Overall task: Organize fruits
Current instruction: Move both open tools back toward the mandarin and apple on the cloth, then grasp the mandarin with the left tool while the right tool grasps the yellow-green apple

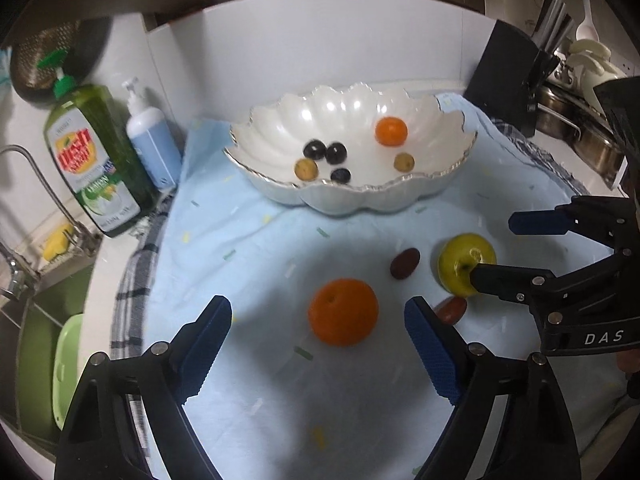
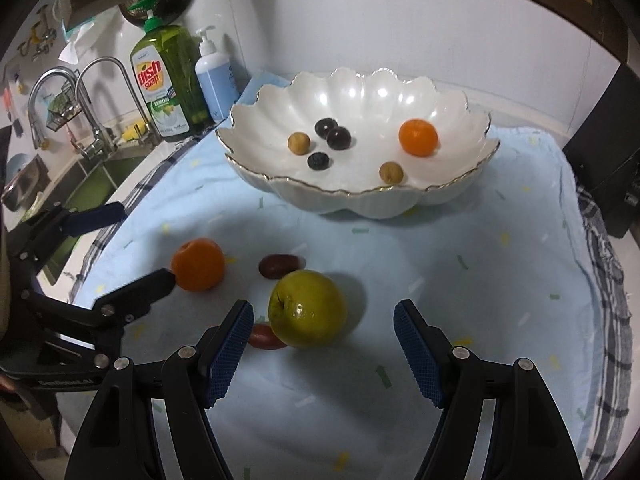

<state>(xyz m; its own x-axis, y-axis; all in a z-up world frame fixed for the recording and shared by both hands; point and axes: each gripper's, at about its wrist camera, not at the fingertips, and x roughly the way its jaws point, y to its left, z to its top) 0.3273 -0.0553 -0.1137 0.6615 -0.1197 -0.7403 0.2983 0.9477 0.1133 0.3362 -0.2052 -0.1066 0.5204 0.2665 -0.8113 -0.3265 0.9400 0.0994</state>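
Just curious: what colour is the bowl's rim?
Gold edging on the white bowl's rim, clearest in the right wrist view.

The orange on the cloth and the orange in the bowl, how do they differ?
The orange on the cloth looks larger than the orange in the bowl. The first lies on the blue cloth in front of the open left gripper; the second rests inside the white bowl among small dark and tan fruits. Both are round, bright orange and untouched.
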